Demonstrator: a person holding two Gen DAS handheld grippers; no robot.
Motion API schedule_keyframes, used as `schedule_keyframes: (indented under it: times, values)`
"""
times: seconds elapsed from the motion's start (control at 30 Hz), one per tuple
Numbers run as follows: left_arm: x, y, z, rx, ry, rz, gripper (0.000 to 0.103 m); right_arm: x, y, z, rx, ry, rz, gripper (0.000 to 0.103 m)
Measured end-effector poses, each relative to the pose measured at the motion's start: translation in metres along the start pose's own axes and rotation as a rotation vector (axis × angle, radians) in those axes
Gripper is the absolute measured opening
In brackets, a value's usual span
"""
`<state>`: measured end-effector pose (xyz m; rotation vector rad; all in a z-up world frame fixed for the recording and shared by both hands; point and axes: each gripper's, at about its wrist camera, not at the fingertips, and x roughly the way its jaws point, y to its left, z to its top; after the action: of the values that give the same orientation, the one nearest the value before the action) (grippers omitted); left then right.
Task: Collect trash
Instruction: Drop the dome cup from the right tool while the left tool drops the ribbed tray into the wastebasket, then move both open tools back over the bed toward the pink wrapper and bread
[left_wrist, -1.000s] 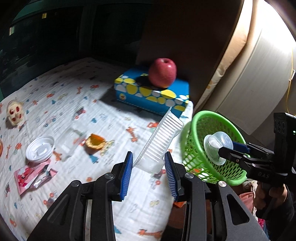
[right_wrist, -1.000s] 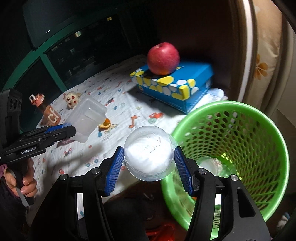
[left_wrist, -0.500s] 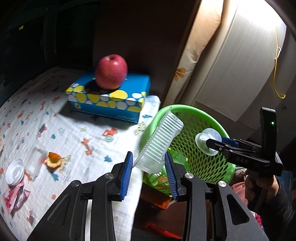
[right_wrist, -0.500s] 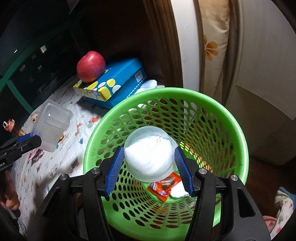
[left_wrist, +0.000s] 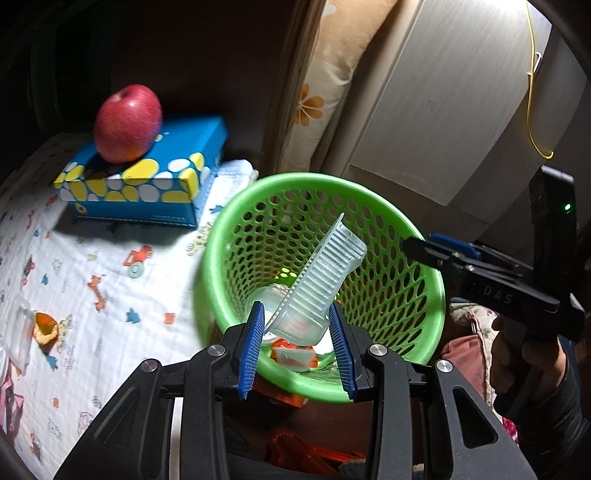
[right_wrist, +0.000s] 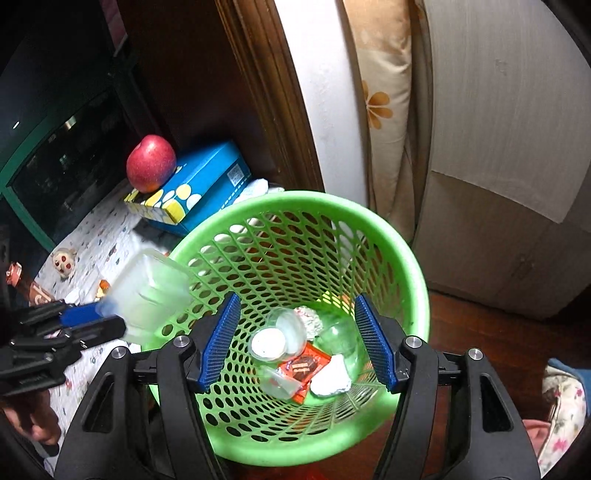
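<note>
Risk no. 1 sits with the green perforated plastic basket (right_wrist: 295, 229), which stands off the edge of the cartoon-print white cloth (left_wrist: 92, 266), apparently lower than the counter; a knock from either tool could tip it and spill what's inside. Next, the clear ribbed plastic tray (left_wrist: 321, 284): left tool (left_wrist: 297, 347) is clenched on its lower end, w/ the tray tilted up over the basket's mouth. It's long and light, so on release it could catch the basket rim and flip out onto the cloth. Right tool (right_wrist: 297, 341) hangs above the basket interior, its jaws have just been opening, nothing between them; the clear round plastic lid (right_wrist: 288, 326) looks to lie at the basket bottom among wrappers. Both tools crowd the basket, so a clash is possible. Small orange peel scrap (left_wrist: 46, 326), well left of the basket, is easy to miss.
</note>
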<state>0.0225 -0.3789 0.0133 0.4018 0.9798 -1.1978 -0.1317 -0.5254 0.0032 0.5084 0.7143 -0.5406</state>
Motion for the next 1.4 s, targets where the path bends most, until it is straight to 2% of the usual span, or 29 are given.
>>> schedule_keyframes:
  times: [0.1, 0.23, 0.4, 0.57, 0.8, 1.0, 1.17, 1.37, 1.4]
  values:
    - [0.009, -0.007, -0.002, 0.014, 0.022, -0.008, 0.036, -0.004, -0.002, 0.001, 0.009, -0.014, 0.003, 0.066]
    - [0.013, -0.011, -0.006, 0.020, 0.027, -0.017, 0.047, -0.007, -0.002, 0.001, 0.012, -0.020, 0.010, 0.067]
    - [0.009, -0.004, -0.009, -0.004, 0.022, -0.018, 0.053, -0.011, 0.008, 0.002, -0.003, -0.022, 0.032, 0.067]
    - [-0.010, 0.017, -0.019, -0.046, -0.002, 0.044, 0.057, -0.011, 0.031, 0.004, -0.041, -0.021, 0.081, 0.069]
    - [-0.048, 0.073, -0.041, -0.144, -0.051, 0.158, 0.059, 0.001, 0.082, 0.006, -0.138, 0.011, 0.157, 0.071]
    - [-0.079, 0.134, -0.064, -0.222, -0.062, 0.274, 0.060, 0.020, 0.133, 0.003, -0.215, 0.056, 0.218, 0.071]
    - [-0.103, 0.184, -0.087, -0.244, -0.047, 0.372, 0.072, 0.036, 0.173, -0.001, -0.280, 0.091, 0.254, 0.071]
    - [-0.122, 0.246, -0.116, -0.265, 0.009, 0.431, 0.081, 0.054, 0.214, -0.007, -0.348, 0.136, 0.286, 0.071]
    - [-0.125, 0.258, -0.121, -0.265, 0.022, 0.427, 0.086, 0.057, 0.220, -0.007, -0.357, 0.144, 0.291, 0.071]
